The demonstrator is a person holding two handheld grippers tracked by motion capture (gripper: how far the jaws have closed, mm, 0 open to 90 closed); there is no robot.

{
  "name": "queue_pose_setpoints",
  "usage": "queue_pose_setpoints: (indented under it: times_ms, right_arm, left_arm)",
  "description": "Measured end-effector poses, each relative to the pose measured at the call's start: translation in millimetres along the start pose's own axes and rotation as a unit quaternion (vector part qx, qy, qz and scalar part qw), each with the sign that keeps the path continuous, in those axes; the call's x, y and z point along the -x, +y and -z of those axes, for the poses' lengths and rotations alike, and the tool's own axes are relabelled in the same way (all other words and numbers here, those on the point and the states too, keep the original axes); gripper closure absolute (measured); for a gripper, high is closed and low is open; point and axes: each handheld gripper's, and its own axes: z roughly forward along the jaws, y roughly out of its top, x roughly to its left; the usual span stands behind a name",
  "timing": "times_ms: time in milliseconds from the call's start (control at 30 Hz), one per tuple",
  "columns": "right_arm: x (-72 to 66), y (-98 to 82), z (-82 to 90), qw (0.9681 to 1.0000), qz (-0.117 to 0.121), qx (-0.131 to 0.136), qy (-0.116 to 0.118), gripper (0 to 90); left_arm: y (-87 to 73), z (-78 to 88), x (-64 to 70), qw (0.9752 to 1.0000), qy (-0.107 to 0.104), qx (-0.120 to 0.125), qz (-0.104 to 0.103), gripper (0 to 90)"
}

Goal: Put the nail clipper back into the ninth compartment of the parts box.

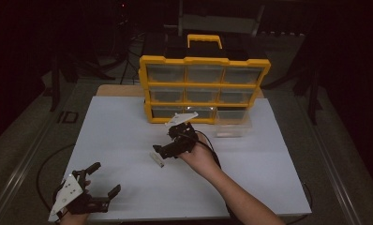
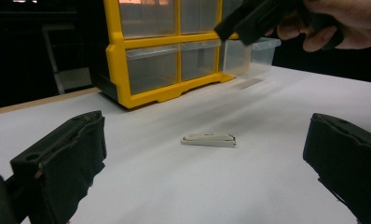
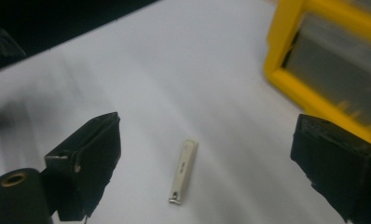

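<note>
Left claw [image 1: 101, 183] sits spread wide at the near left bench [image 1: 128, 140] edge. Right claw [image 1: 162, 151], jaws apart, hovers over the nail clipper [image 1: 157, 160]. Its long axis runs near-right to far-left.

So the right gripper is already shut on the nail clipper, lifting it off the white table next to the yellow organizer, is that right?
Not quite. The right gripper is open, its jaws spread either side of the nail clipper, which lies flat and untouched on the white table near the yellow organizer. The right gripper view shows it.
</note>
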Motion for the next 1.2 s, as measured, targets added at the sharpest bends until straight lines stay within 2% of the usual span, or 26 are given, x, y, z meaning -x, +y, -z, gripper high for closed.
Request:
queue_pose_setpoints:
  times_ms: [100,133,333,400,600,800,833,900,1000,1133,1200]
  right_arm:
    - [-4.2,-0.2,-13.3,0.9995,0.0,-0.031,-0.001,8.9]
    - [-5.5,-0.3,-16.6,0.9992,0.004,-0.04,-0.004,12.7]
    - [-11.5,0.4,-33.8,0.9968,0.006,-0.08,-0.004,15.7]
    - [-13.1,1.3,-39.6,0.995,0.008,-0.1,-0.001,19.4]
    - [-17.6,5.6,-51.3,0.9904,0.01,-0.138,0.003,28.7]
    - [-15.2,7.9,-61.0,0.9861,0.003,-0.166,0.014,33.6]
    - [-15.3,7.7,-62.4,0.9852,0.001,-0.171,0.016,34.3]
    - [-15.0,6.6,-67.0,0.9812,0.002,-0.192,0.018,36.8]
    - [-15.1,5.4,-73.3,0.9766,0.007,-0.215,0.011,39.9]
    - [-15.2,4.3,-79.5,0.9722,0.01,-0.234,0.001,47.1]
    - [-16.9,2.9,-82.9,0.9682,0.004,-0.25,0.001,49.8]
  left_arm:
    - [0.2,-0.1,0.1,1.0,-0.001,0.0,-0.001,0.5]
    - [0.2,-0.1,0.2,1.0,-0.001,0.0,-0.001,0.5]
    - [0.0,0.0,-0.2,1.0,-0.001,0.001,0.001,0.5]
    - [0.0,0.0,-0.2,1.0,-0.001,0.001,0.001,0.5]
    - [0.0,0.2,-0.4,1.0,-0.002,0.001,0.001,0.5]
    - [-0.1,0.6,-0.6,1.0,-0.002,0.001,0.002,0.5]
    - [-0.1,0.6,-0.9,1.0,-0.002,0.002,0.003,0.5]
    - [-0.1,0.6,-0.9,1.0,-0.002,0.001,0.003,0.5]
    - [0.0,0.4,-0.8,1.0,-0.003,0.001,0.004,0.5]
    - [-0.2,0.2,-0.9,1.0,-0.002,0.001,0.004,0.5]
    - [-0.3,0.2,-1.0,1.0,-0.002,0.001,0.004,0.5]
